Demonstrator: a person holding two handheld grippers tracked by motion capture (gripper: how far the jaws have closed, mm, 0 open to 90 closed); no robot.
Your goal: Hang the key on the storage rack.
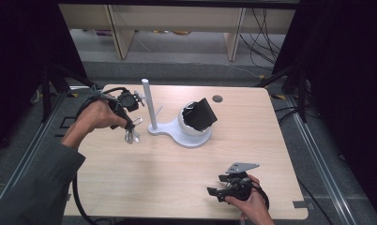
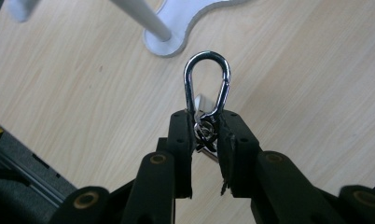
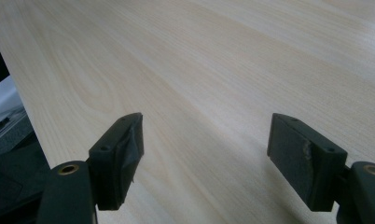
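A silver carabiner (image 2: 207, 55) with a small ring and a metal tag at its lower end sits between my left gripper's (image 2: 206, 135) black jaws, which are shut on that lower end. In the high view the left gripper (image 1: 129, 123) is lifted above the table's left part and points down, with the carabiner (image 1: 131, 136) dangling just left of the white stand's upright post (image 1: 149, 105). The post (image 2: 143, 18) rises from a flat white base (image 2: 169, 44). My right gripper (image 1: 217, 184) rests open near the front edge, and nothing lies between its jaws (image 3: 206, 149).
The white stand's base also carries a round white bowl (image 1: 192, 133) with a black folded item (image 1: 203, 115) sticking out of it. A small round grommet (image 1: 217, 98) sits in the wooden table (image 1: 177, 173) at the back. Dark frames and cables flank both sides.
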